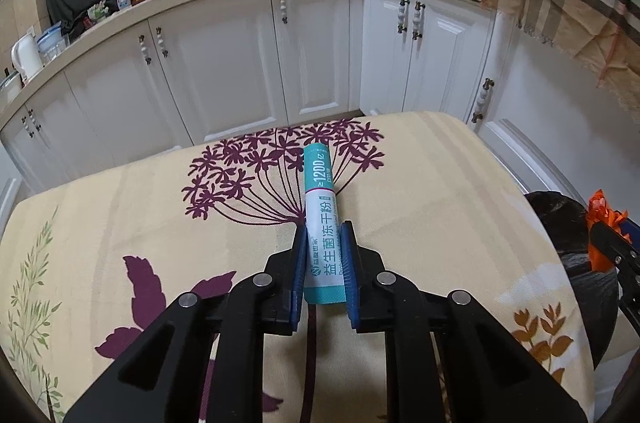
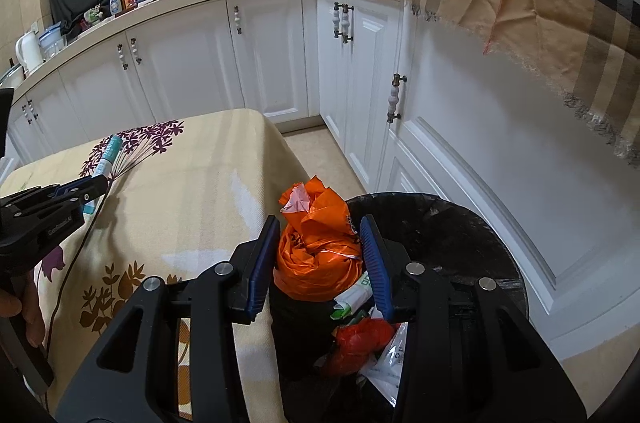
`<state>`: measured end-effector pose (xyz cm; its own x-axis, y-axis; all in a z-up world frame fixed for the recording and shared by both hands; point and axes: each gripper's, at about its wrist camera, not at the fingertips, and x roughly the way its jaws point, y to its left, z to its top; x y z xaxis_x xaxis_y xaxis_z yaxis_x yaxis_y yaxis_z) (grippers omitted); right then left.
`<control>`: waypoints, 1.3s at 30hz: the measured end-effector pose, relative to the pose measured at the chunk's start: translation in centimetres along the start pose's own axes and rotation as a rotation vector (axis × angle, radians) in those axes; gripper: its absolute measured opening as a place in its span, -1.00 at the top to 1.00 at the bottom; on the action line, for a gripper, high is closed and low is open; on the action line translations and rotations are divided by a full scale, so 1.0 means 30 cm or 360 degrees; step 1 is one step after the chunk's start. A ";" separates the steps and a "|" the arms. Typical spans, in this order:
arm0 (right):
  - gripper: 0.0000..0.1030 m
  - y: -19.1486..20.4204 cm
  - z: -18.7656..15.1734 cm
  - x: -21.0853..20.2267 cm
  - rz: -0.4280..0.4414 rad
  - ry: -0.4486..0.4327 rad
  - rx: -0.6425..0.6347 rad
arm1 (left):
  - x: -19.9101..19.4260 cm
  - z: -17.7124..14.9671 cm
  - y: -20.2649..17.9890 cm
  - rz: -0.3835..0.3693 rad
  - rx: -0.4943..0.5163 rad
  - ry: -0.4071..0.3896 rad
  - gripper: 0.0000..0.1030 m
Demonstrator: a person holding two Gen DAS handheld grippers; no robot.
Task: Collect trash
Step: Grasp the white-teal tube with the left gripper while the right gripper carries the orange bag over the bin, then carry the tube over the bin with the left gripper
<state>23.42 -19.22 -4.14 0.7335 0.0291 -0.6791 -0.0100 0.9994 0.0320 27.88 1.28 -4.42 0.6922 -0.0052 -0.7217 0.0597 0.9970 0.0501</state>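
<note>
The left gripper [image 1: 324, 247] was closed on a teal and white sachet [image 1: 321, 215], its blue pads pressing the packet's lower half from both sides. The sachet pointed away from the gripper over the purple flower print of the cream tablecloth [image 1: 120, 207]; whether its far end still touched the cloth could not be determined. The right gripper [image 2: 318, 251] was clamped on a crumpled orange plastic bag [image 2: 316, 243], held between its pads just over the near rim of the black bin [image 2: 460, 223], which stood beside the table's corner. Inside the bin, below the bag, lay a red wrapper [image 2: 360, 339] and white and green packaging [image 2: 352, 297]. In the right wrist view, a person's fingers [image 2: 30, 315] were wrapped around the left gripper's handle at the left edge. White cabinets [image 1: 224, 63] lined the background.
</note>
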 end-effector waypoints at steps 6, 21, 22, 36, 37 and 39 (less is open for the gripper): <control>0.22 -0.016 -0.010 -0.047 -0.0014 -0.0024 0.0024 | -0.071 -0.013 -0.019 -0.0021 0.0028 -0.0063 0.66; 0.22 -0.052 -0.065 -0.198 -0.0083 -0.0094 0.0070 | -0.248 -0.092 -0.113 -0.0181 0.0080 -0.0155 0.66; 0.22 -0.058 -0.071 -0.211 -0.0092 -0.0098 0.0075 | -0.259 -0.098 -0.122 -0.0190 0.0086 -0.0163 0.66; 0.22 -0.158 -0.148 -0.323 -0.0199 -0.0125 0.0144 | -0.365 -0.161 -0.256 -0.0326 0.0178 -0.0223 0.66; 0.22 -0.165 -0.153 -0.328 -0.0207 -0.0126 0.0147 | -0.370 -0.163 -0.266 -0.0331 0.0187 -0.0227 0.66; 0.22 -0.174 -0.160 -0.335 -0.0221 -0.0128 0.0149 | -0.376 -0.166 -0.285 -0.0332 0.0205 -0.0237 0.66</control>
<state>12.85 -24.65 -1.00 0.7754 -0.1141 -0.6211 0.1557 0.9877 0.0129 15.97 -6.81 -0.15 0.7529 -0.2303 -0.6165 0.2963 0.9551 0.0051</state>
